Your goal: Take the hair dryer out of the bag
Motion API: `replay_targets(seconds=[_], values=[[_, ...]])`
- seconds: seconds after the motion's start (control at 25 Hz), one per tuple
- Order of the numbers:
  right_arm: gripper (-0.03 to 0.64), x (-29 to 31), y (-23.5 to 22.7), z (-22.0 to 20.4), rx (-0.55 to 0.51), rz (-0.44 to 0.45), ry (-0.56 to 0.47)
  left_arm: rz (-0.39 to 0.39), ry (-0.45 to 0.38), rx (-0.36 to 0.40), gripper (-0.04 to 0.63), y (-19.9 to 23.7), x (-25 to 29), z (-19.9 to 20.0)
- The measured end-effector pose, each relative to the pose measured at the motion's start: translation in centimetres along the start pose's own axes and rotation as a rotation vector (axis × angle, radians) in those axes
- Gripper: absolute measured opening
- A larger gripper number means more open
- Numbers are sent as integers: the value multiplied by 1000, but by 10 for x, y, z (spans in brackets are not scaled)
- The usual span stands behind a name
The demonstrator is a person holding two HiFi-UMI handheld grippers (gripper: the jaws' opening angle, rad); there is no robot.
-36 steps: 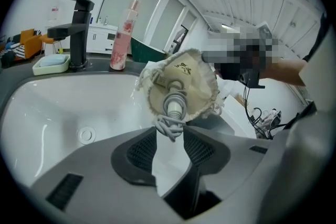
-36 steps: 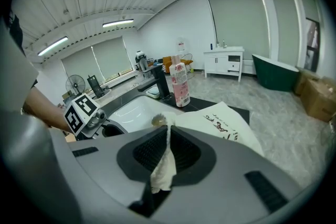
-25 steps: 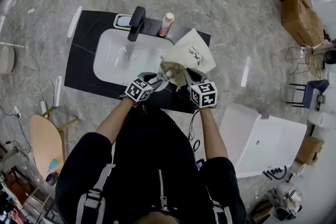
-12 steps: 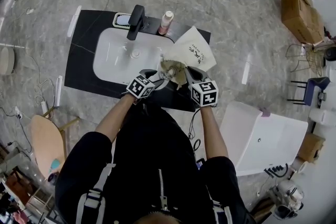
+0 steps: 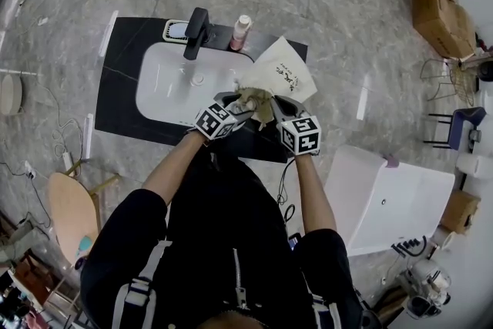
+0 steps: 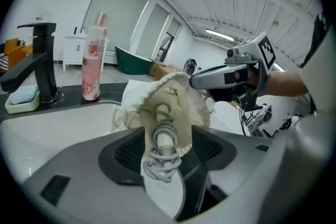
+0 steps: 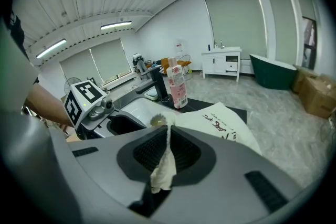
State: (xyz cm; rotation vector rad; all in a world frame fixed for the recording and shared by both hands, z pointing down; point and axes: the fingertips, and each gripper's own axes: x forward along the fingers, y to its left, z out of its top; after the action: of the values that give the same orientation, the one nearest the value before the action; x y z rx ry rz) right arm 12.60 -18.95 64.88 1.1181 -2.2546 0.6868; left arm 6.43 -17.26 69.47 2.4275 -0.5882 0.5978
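Observation:
A cream drawstring bag (image 5: 281,77) with black print lies on the black counter, right of the sink. From its mouth pokes the hair dryer's grey coiled cord and plug end (image 6: 164,139). My left gripper (image 5: 241,105) is at the bag's mouth. Its jaws have just been opening and stand wide on either side of the cord and the gathered bag mouth (image 6: 173,97), with no visible pressure from the pads. My right gripper (image 7: 167,150) is shut on a fold of the bag's rim fabric (image 7: 161,171). The dryer's body is hidden inside the bag.
A white sink basin (image 5: 166,85) sits in the black counter (image 5: 123,112) with a black faucet (image 5: 196,31), a soap dish (image 5: 176,30) and a pink bottle (image 5: 240,31) behind it. A white tub (image 5: 385,200) stands to the right and cardboard boxes (image 5: 439,11) at the far right.
My left gripper has moved up and right toward the bag's mouth. The right gripper has kept still with the fabric in it.

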Motion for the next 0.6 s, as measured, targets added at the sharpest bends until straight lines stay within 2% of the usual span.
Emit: replay_targets(seconds=[0.16,0.4,0.6], values=[[31,-3,-1,1,-6,6,-5,-8,10,37,288,-4,15,10],[31,-6,-5,0,19,10,-15,-24,88,99,288,-6,43,6],[31,-9,-7,-1,46,14,-24,-23,128,99,291,-1,60,5]])
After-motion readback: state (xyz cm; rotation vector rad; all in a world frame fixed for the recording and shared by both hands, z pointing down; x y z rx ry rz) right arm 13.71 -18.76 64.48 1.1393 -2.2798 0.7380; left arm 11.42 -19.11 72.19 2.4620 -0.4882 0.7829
